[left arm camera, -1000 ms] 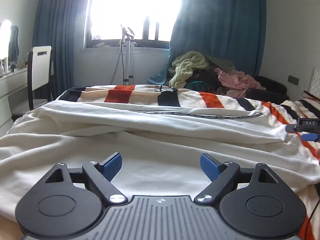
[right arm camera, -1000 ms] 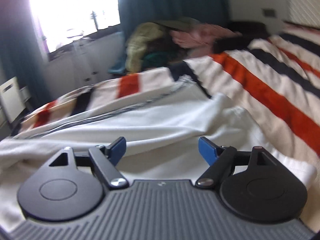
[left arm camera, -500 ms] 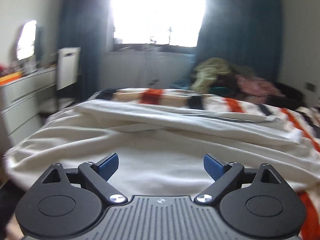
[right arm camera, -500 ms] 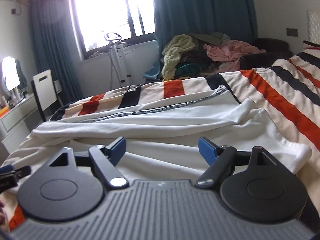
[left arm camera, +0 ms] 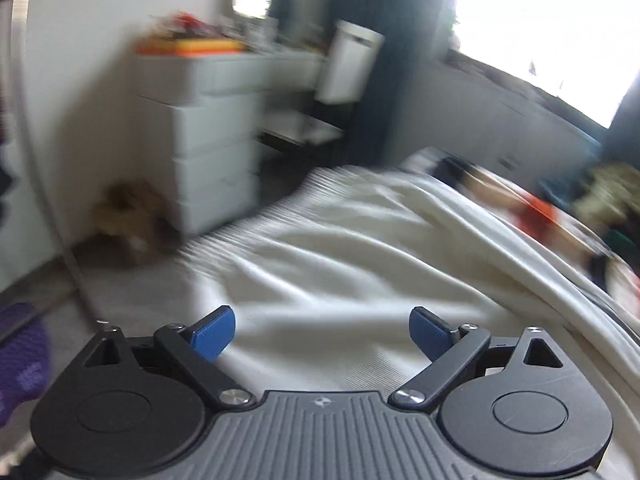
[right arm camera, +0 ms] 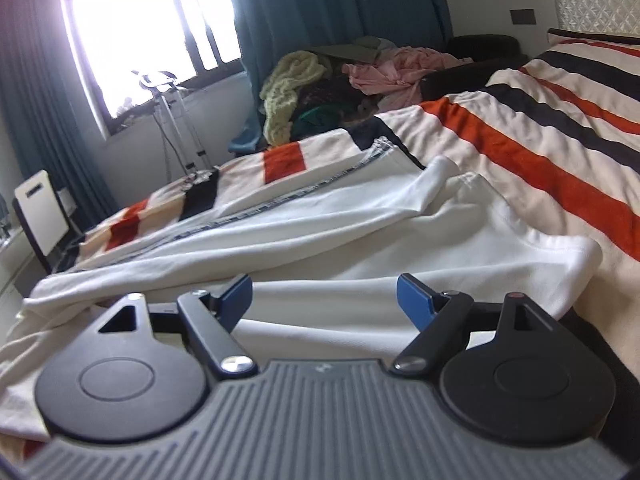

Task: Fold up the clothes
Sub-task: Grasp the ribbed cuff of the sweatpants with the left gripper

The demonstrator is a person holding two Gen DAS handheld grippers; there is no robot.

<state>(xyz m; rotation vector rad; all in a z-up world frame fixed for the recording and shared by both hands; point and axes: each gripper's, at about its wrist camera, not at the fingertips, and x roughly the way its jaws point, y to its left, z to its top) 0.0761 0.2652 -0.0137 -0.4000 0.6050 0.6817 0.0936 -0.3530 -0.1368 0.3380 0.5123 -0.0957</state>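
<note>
Striped bedspread [right arm camera: 520,152] covers the bed; heaped laundry [right arm camera: 340,80] beyond its far edge, white drawers [left arm camera: 216,152] near the wall.

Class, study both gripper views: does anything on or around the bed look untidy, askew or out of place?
Yes. The white garment lies rumpled across the striped bedspread, one sleeve creased over its body. Beyond the bed, a heap of clothes sits unfolded beneath the curtain. The left view is blurred.
</note>
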